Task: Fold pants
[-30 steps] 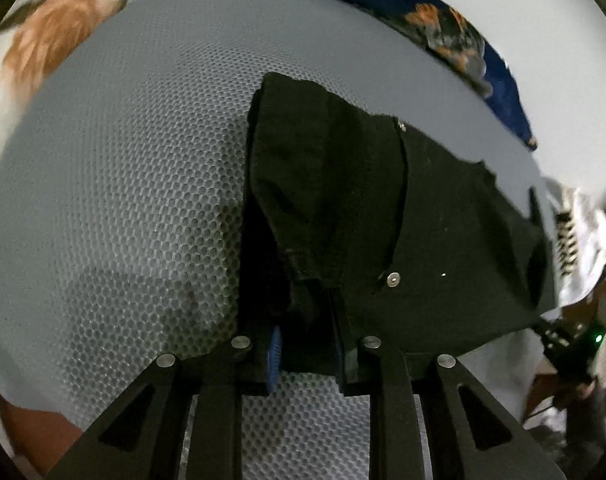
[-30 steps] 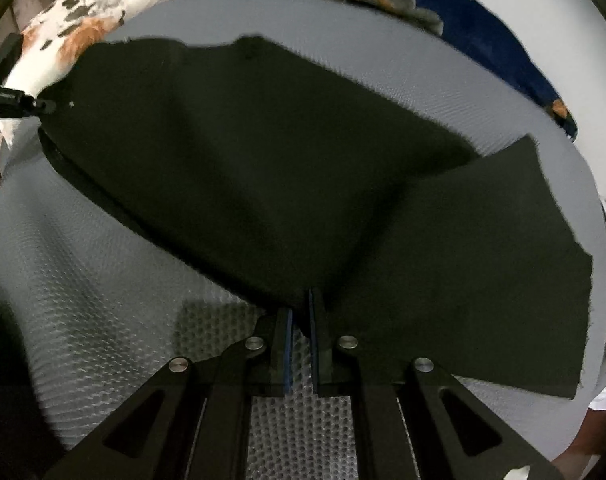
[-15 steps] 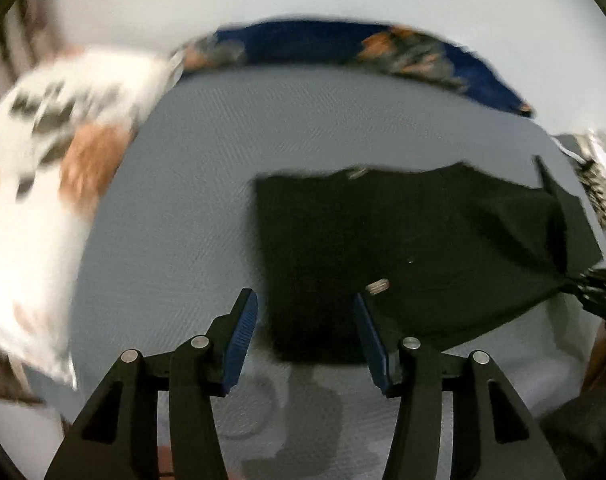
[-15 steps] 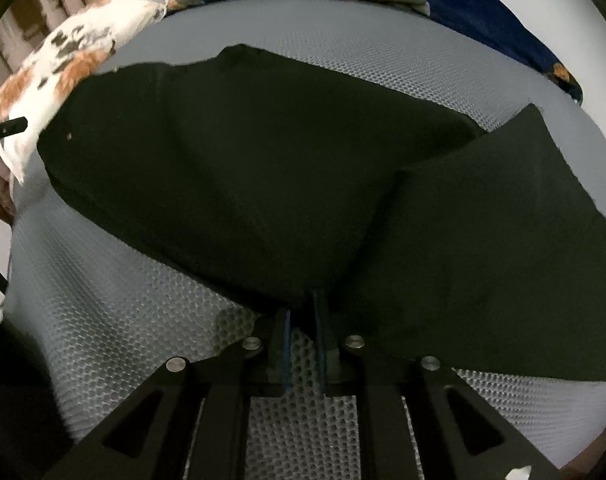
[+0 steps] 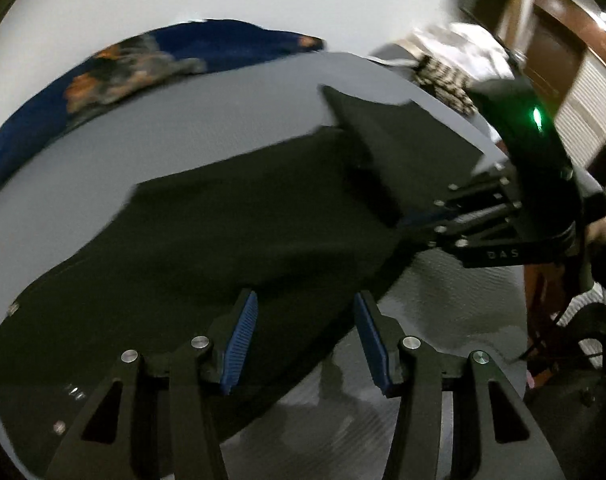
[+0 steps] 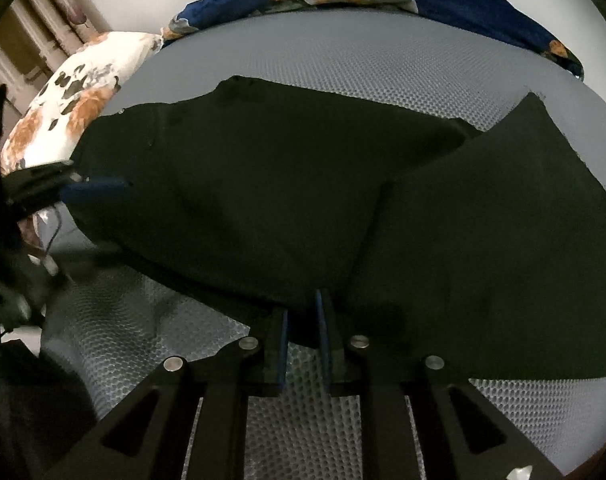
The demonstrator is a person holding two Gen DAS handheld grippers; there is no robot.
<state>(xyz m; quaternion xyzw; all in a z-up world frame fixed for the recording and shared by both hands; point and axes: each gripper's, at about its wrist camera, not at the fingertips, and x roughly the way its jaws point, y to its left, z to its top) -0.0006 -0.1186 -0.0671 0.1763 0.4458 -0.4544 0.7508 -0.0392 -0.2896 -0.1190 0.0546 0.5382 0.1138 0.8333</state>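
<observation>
Pants (image 6: 263,184) lying black on grey mesh; left gripper (image 5: 305,334) hovering released above; right gripper (image 6: 303,320) easing apart, fabric edge between jaws.

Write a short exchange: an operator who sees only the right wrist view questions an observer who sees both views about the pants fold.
Operator: Is the left gripper holding the pants?
Observer: No. The left gripper has just been opening; nothing is between its pads, and the pants lie beneath.
Operator: What else is out of my view?
Observer: A striped cloth beyond the far right corner of the mesh.
</observation>
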